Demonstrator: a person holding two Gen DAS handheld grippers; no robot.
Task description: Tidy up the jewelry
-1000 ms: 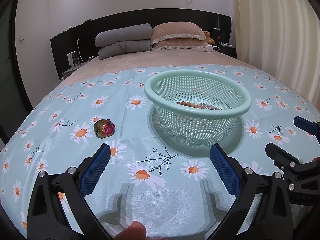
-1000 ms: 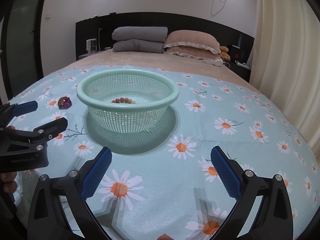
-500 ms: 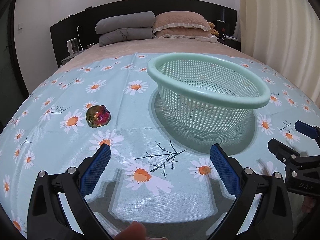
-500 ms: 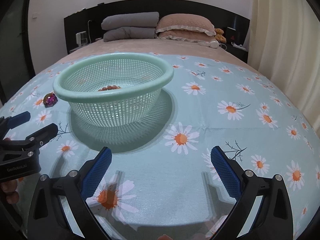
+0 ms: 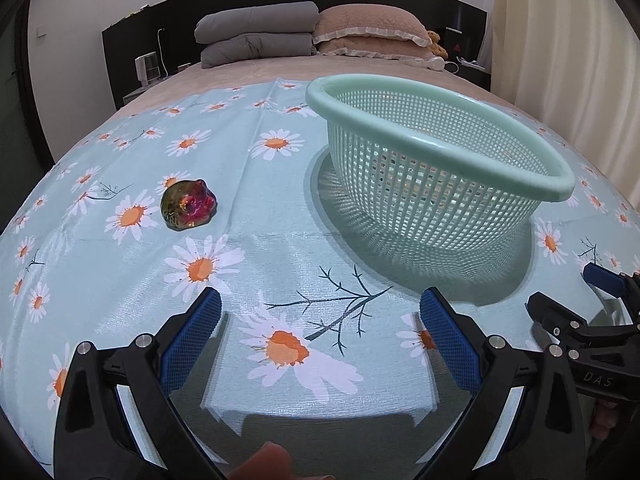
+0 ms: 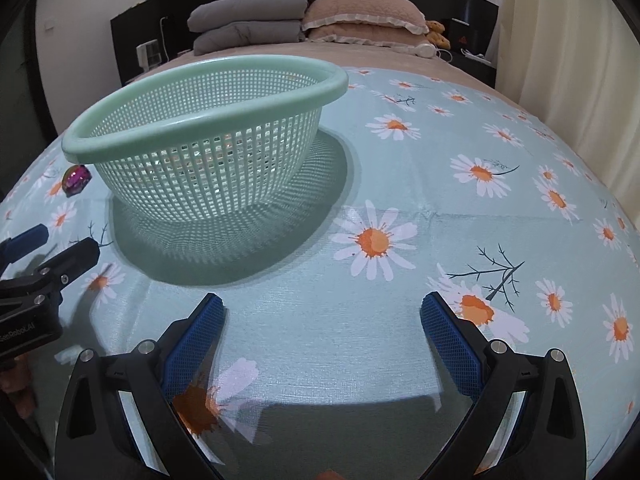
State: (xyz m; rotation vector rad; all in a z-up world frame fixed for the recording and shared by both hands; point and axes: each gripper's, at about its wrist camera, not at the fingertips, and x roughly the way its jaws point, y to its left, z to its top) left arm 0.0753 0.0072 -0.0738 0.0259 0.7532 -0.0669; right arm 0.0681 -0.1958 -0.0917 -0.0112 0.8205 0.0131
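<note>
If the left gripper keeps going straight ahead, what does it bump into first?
Probably nothing but the daisy cloth. The left gripper aims between the shiny bead and green basket; depth is uncertain.

Iridescent trinket [image 5: 188, 205] beside mesh basket [image 5: 436, 168]

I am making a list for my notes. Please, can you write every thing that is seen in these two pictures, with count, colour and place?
basket: 1, mint green, on the cloth, centre-right in the left view
trinket: 1, iridescent red-green, on the cloth, left of the basket, apart from it
beads: count unclear, brownish, inside the basket, seen through the mesh
cloth: 1, light blue with daisies, over the bed
pillows: 2 grey stacked, 2 tan stacked beside them, at the headboard
curtain: 1, cream, right side
left claw: 1, black with blue pads, open, above the cloth
right claw: 1, same colours, open, empty
</note>
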